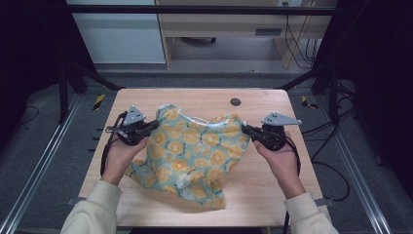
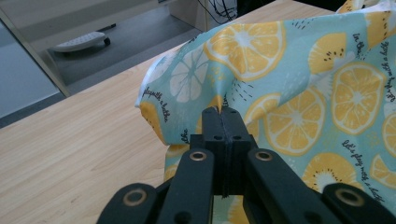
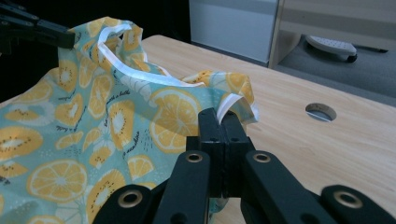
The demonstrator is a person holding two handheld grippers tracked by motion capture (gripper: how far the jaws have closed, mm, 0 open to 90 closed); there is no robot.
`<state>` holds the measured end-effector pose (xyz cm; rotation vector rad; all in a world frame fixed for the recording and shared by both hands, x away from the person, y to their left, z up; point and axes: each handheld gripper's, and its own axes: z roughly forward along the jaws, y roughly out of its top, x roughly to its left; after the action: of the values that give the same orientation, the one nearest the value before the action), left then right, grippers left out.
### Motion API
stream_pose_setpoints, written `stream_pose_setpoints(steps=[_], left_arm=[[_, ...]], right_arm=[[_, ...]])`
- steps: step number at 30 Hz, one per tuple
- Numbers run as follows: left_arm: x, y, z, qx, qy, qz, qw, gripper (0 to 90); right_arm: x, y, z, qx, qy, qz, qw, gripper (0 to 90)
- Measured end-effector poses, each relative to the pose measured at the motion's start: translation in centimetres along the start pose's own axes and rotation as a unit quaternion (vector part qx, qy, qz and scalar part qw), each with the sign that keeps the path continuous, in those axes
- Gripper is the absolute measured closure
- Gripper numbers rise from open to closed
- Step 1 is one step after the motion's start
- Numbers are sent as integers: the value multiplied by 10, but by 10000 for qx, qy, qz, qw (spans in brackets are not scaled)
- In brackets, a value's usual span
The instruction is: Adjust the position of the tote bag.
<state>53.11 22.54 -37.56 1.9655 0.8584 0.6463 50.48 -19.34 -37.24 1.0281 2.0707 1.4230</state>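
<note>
- We've got the cloth (image 1: 195, 156) (teal, lemon-slice print, white hem) pinched at both ends & partly lifted off the table (image 1: 272, 195); lower part sags onto the wood near our side.
- Left gripper (image 1: 157, 125): jaws clamped tight on a fold at the cloth's left top edge – clear in left gripper view, fabric (image 2: 299, 88) puckers right at the tips (image 2: 223, 112).
- Right gripper (image 1: 244, 128): also closed, biting the hemmed edge at the right corner; right gripper view shows the white hem (image 3: 233, 100) curling over the tips.
- Step, as we read it: spreading/holding up the cloth btw both hands, prob. ahead of flattening or folding. Top edge droops in the middle, so not taut yet.
- Next move needs: pull hands apart evenly to take out slack, keep both grips firm, lift enough so the bunched bottom clears the table w/o dragging. Can't tell which fold line is meant.
- Cable hole (image 1: 235, 102) sits beyond the cloth, well apart.
</note>
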Motion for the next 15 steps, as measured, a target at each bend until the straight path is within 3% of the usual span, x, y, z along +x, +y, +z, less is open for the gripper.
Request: stream_pose_setpoints(steps=[5, 15], left_arm=[[2, -2, -8, -150, 9, -81, 9999, 900], [-5, -17, -23, -395, 57, -177, 9990, 900]], right_arm=[[3, 6, -2, -125, 12, -72, 9999, 900], [10, 1, -4, -119, 28, -193, 9997, 900]])
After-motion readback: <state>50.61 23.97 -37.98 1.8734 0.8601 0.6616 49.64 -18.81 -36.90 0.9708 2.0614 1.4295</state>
